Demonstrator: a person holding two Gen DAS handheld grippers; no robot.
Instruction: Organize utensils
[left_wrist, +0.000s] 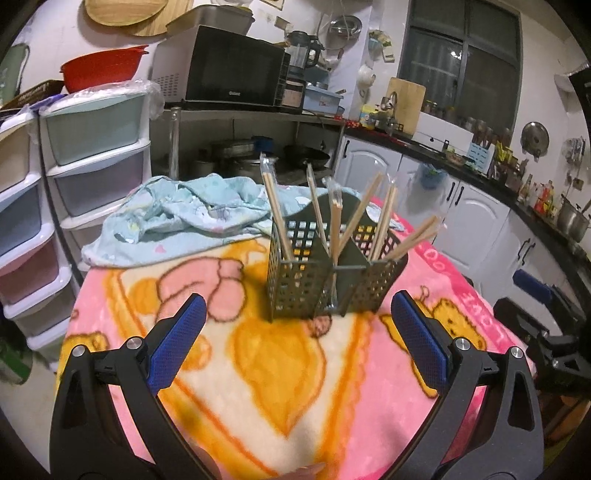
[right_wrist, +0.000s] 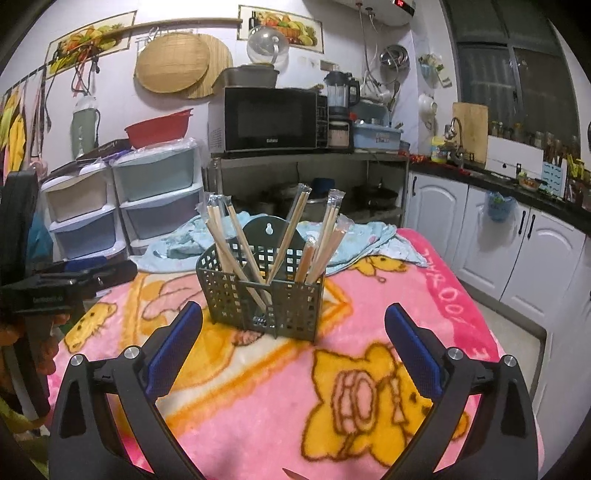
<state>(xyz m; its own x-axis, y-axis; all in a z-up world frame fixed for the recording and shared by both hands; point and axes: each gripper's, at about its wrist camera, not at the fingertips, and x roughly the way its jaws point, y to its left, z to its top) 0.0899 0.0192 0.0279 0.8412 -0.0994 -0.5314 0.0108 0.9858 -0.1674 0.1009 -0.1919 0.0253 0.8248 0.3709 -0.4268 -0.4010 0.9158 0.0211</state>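
Note:
A dark green perforated utensil holder (left_wrist: 325, 273) (right_wrist: 264, 295) stands upright on a pink cartoon blanket. Several pairs of wrapped wooden chopsticks (left_wrist: 334, 225) (right_wrist: 240, 247) lean in its compartments at different angles. My left gripper (left_wrist: 297, 314) is open, a little short of the holder, with nothing between its blue pads (left_wrist: 177, 347). My right gripper (right_wrist: 293, 325) also stands wide open just in front of the holder, its blue pads (right_wrist: 413, 350) bare. The other gripper shows at the right edge (left_wrist: 546, 325) of the left wrist view and at the left edge (right_wrist: 48, 291) of the right wrist view.
A crumpled light blue cloth (left_wrist: 177, 218) (right_wrist: 354, 236) lies behind the holder on the blanket-covered table (right_wrist: 424, 288). Plastic drawer units (right_wrist: 155, 199), a shelf with a microwave (right_wrist: 273, 118) and white kitchen cabinets (right_wrist: 517, 251) stand beyond the table.

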